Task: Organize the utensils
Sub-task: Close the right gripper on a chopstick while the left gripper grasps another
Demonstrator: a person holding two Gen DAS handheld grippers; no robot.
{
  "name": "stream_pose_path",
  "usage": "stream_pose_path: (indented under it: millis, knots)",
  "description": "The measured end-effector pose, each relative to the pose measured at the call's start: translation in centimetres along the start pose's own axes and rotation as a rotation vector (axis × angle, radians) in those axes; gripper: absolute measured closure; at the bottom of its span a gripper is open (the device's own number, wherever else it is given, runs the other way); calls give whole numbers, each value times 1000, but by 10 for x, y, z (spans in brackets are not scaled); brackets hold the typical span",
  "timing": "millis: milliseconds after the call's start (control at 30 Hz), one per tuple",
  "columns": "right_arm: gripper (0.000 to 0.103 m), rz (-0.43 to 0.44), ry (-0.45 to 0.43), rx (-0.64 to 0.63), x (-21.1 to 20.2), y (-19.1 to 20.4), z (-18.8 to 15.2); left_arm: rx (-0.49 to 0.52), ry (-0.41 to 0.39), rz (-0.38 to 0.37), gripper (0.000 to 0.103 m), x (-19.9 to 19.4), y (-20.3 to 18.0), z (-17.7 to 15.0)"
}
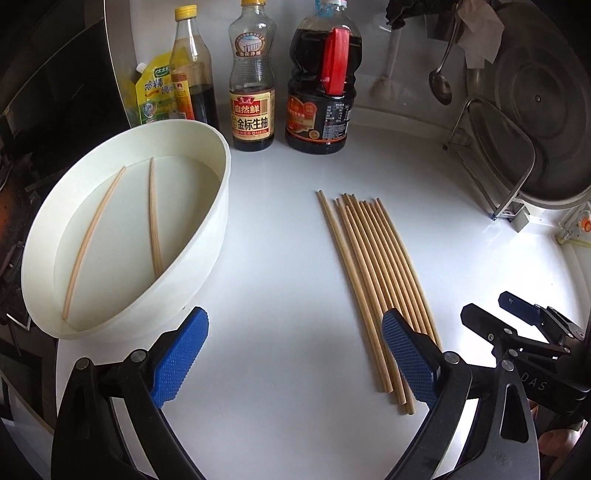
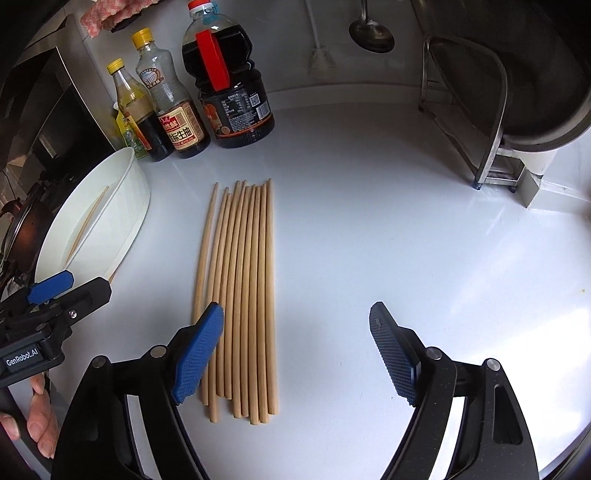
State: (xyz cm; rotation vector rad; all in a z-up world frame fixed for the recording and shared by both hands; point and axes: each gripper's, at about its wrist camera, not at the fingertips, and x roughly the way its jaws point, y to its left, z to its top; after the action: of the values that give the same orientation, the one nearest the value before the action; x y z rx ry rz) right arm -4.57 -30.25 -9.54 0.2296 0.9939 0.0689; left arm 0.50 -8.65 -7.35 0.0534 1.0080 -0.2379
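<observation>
— Blue pads first: what are the grippers doing?

— On my left gripper [image 1: 295,354] the jaws stand wide apart with only bare counter [image 1: 280,258] between them. My right gripper [image 2: 295,350] is spread too, nothing pinched; no earlier look to compare against. One of its padded fingers [image 2: 199,354] hangs over the near ends of the chopsticks, though I can't tell whether it touches them.

— Where are the chopsticks?

— A bundle of loose chopsticks [image 2: 240,295] lies side by side on the white counter, running away from me, tips toward the bottles. From the left camera the bundle sits to the right, under that gripper's right finger [image 1: 406,358].

— And the tub?

— A white tub [image 1: 218,206] stands at the left, just in front of the bottles. Two chopsticks [image 1: 155,214] already lie inside it, apart from each other — one long and curved-looking, one straighter.

— Anything else around?

— Three sauce bottles [image 2: 177,110] and a yellow pouch [image 1: 151,92] line the back wall. At the right a metal rack [image 2: 480,122] holds a big pot lid [image 1: 546,122], with a ladle [image 2: 371,33] hanging on the wall beside it. A person's hand [image 2: 35,421] grips the left gripper's handle.
</observation>
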Motion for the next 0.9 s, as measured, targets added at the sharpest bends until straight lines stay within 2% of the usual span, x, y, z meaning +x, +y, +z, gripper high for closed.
stream_pose_path:
  millis: [200, 367, 533, 900]
  knots:
    - [26, -72, -21, -48, 13, -3, -1, -16, 49, 10, 10, 19, -7, -9]
    - [26, -34, 38, -48, 29, -5, 0, -48, 82, -1, 10, 29, -7, -14]
    - [26, -54, 62, -63, 41, -3, -4, -66, 105, 8, 10, 38, -6, -20]
    - [26, -96, 65, -99, 46, 0, -4, -53, 97, 42, 10, 47, -13, -19]
